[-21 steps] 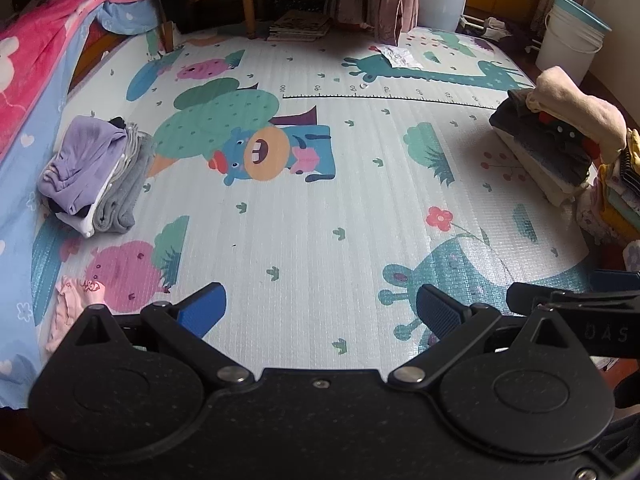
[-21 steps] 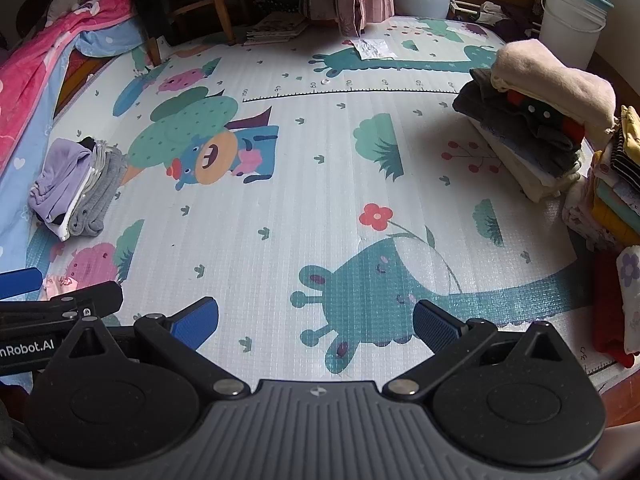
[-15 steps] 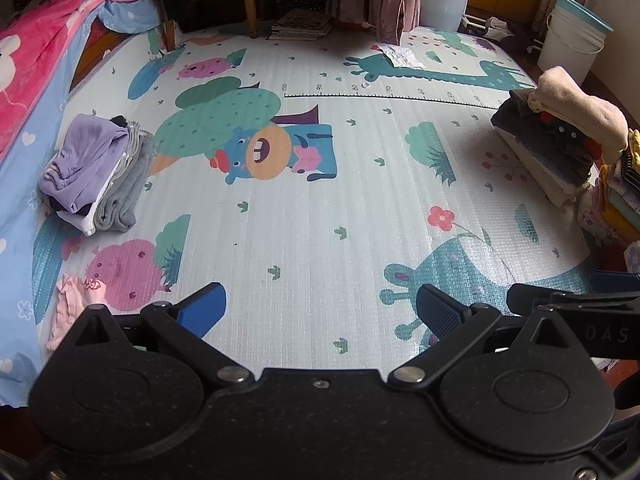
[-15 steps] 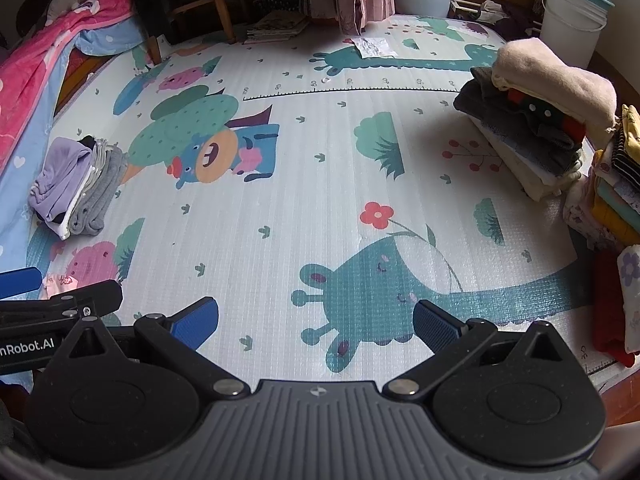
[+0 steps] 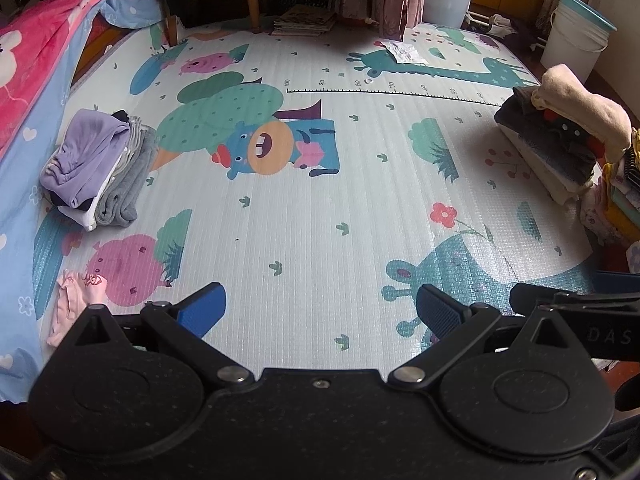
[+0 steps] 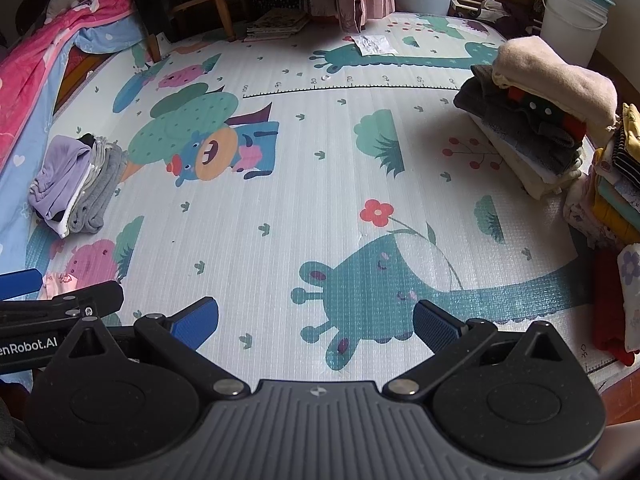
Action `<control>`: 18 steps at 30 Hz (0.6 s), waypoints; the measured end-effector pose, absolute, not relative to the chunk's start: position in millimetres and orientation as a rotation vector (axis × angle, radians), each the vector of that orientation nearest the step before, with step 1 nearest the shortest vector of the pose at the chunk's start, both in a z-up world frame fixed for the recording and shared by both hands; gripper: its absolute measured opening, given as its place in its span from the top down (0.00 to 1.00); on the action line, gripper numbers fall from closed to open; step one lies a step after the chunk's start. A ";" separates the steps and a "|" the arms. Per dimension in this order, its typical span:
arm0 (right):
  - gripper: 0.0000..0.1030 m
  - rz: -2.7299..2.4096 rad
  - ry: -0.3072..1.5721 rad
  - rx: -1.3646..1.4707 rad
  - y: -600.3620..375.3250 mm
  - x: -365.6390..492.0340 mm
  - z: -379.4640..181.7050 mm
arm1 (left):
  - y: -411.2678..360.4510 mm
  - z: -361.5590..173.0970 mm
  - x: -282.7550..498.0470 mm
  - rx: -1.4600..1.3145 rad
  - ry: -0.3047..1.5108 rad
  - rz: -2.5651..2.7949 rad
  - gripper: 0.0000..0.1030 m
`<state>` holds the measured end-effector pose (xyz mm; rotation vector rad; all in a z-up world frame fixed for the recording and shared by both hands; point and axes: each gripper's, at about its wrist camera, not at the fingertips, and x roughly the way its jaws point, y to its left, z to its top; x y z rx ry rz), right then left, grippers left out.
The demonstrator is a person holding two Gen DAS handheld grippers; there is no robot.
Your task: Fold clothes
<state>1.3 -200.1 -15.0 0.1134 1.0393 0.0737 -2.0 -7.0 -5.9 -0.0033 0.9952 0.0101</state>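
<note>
Both tongs are just hanging over the play mat point(image 5: 304, 216) with nothing in them: the left gripper point(image 5: 320, 312) has its blue pads spread wide apart, and the right gripper point(image 6: 316, 318) is spread the same way, jaws holding only air above the teal cartoon critter printed on the mat. The clothes are all off to the sides. There's a small folded stack on the left edge of the mat, with a purple garment point(image 5: 82, 160) on top and a grey one point(image 5: 128, 184) beside it (a white layer peeks out between them), sitting right next to the blue bedsheet point(image 5: 24, 184). A little pink garment point(image 5: 70, 300) lies crumpled on the mat near the left gripper's left finger. Over on the right there's a bigger pile point(image 6: 536, 120), cream piece on top, dark grey knits under it, pale stuff at the bottom, and further right another stack point(image 6: 616, 200) of yellow and striped things, partly cut off by the frame. Both grippers are well apart from every pile.
</note>
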 end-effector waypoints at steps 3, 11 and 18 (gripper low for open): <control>0.00 0.075 1.044 0.117 -202.8 3.7 -13.4 | -5.2 -5.0 -0.9 -0.007 0.997 0.010 0.01; 0.00 0.073 1.045 0.116 -202.6 3.4 -14.2 | -1.7 -6.0 -0.3 -0.010 0.999 0.010 0.01; 0.00 0.072 1.046 0.115 -202.9 2.8 -14.5 | -1.1 -5.0 0.2 -0.012 1.000 0.010 0.01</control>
